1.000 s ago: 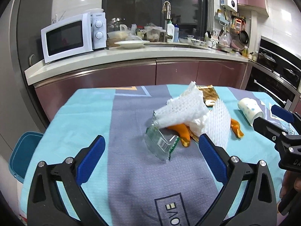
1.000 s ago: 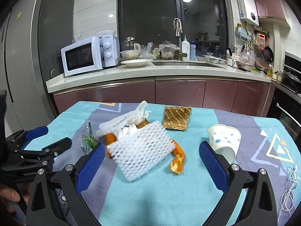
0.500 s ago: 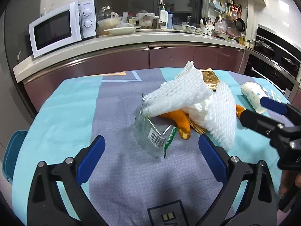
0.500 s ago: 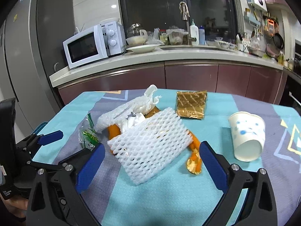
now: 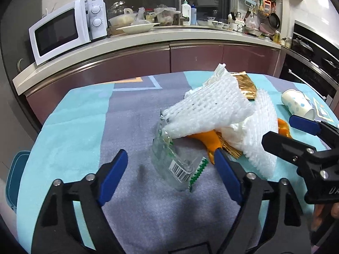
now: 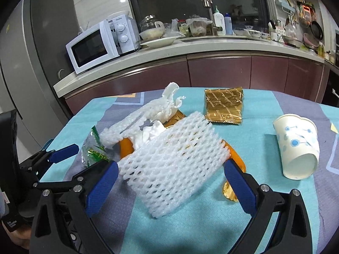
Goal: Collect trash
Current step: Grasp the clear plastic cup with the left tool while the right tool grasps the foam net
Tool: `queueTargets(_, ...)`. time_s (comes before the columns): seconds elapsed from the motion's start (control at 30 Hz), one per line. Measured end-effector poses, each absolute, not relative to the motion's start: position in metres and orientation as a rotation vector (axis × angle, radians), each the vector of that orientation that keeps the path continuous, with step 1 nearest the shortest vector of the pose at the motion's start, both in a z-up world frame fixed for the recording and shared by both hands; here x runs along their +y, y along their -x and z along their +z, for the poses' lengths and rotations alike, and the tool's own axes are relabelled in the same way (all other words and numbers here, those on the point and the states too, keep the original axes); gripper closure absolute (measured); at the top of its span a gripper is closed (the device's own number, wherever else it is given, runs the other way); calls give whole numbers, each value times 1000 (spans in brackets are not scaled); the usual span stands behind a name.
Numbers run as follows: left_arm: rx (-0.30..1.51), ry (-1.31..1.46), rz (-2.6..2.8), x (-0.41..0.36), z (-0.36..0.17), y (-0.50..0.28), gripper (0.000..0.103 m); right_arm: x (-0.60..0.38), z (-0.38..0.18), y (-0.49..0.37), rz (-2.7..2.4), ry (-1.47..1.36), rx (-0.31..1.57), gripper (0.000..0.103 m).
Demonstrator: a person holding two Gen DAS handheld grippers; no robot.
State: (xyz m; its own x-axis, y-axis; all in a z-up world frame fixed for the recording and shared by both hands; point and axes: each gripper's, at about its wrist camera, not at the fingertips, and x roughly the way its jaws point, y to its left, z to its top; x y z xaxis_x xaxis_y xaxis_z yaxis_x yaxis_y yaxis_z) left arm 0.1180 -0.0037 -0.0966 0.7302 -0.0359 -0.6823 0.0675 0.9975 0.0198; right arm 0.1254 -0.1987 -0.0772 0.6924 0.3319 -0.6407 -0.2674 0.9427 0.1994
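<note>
Kitchen counters run along the far side, with a white microwave at the left end and a plate just right of it. Nearer, a table under a teal-and-grey cloth carries the trash. At the left of the pile lies a clear plastic wrapper with a barcode and a green zigzag edge; the left gripper hangs low over it with its blue-padded jaws spread wide on either side, holding nothing. A white foam net sleeve rests on the wrapper's far end, lying over orange peel and crumpled white tissue. Right of that, a second foam net leans up off the cloth, and the right gripper sits near it, jaws wide apart around its near edge, gripping nothing. A gold foil packet lies flat at the far side. Well to the right, a paper cup with blue dots lies tipped on its side, mouth toward the near edge.
</note>
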Motion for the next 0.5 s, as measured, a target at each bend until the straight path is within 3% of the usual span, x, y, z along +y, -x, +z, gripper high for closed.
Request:
queueTargets(0.17, 770, -47, -46, -3, -100, -124, 41, -202, -82, -132, 318, -125, 762, 7)
queueTargets(0.23, 783, -46, -52, -3, -102, -126, 54, -203, -85, -136, 319, -135, 776, 7)
queueTargets(0.3, 789, -44, -52, -3, -103, -127, 55, -201, -87, -139, 319, -142, 786, 7)
queueTargets(0.5, 805, -28, -60, 0, -105, -131, 68, -195, -93, -147, 319, -151, 820, 25)
